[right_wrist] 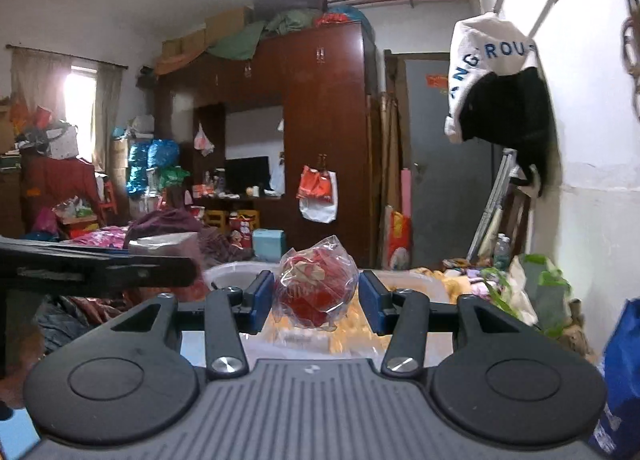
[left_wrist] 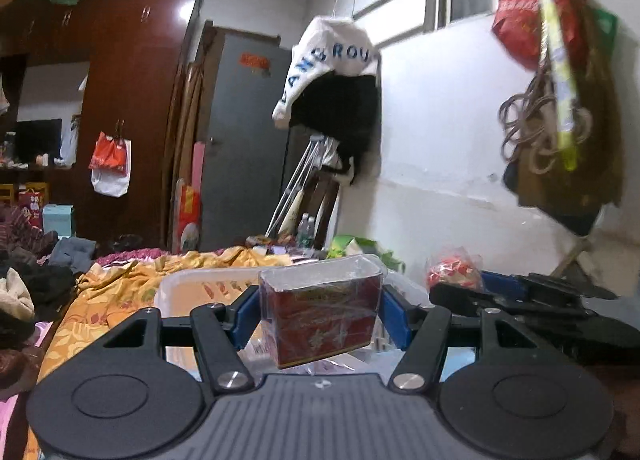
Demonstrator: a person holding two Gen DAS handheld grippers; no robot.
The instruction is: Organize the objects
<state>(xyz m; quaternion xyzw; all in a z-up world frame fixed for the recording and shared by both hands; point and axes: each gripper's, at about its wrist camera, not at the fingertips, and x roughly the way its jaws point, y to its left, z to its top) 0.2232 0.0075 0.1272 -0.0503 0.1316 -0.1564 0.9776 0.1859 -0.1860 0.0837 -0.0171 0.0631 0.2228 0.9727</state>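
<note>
My left gripper (left_wrist: 320, 320) is shut on a red box wrapped in clear plastic (left_wrist: 324, 324), its blue pads (left_wrist: 245, 314) pressed against both sides, and the box hangs in the air. Below and behind it lies a white plastic bin (left_wrist: 188, 284). My right gripper (right_wrist: 316, 300) is shut on a clear plastic bag of red sweets (right_wrist: 316, 288), also held off the bed, above the same white bin (right_wrist: 228, 270). In the left wrist view the right gripper (left_wrist: 516, 296) shows at the right with its bag (left_wrist: 452, 274). The left gripper's arm (right_wrist: 96, 264) crosses the left of the right wrist view.
A bed with a yellow-orange quilt (left_wrist: 120, 292) and piled clothes (left_wrist: 24, 292) spreads below. A dark red wardrobe (right_wrist: 324, 119) and a grey door (left_wrist: 248, 139) stand behind. On the white wall to the right hang a white bag (left_wrist: 332, 55) and other bags (left_wrist: 528, 31). A green bag (right_wrist: 544, 284) sits by the wall.
</note>
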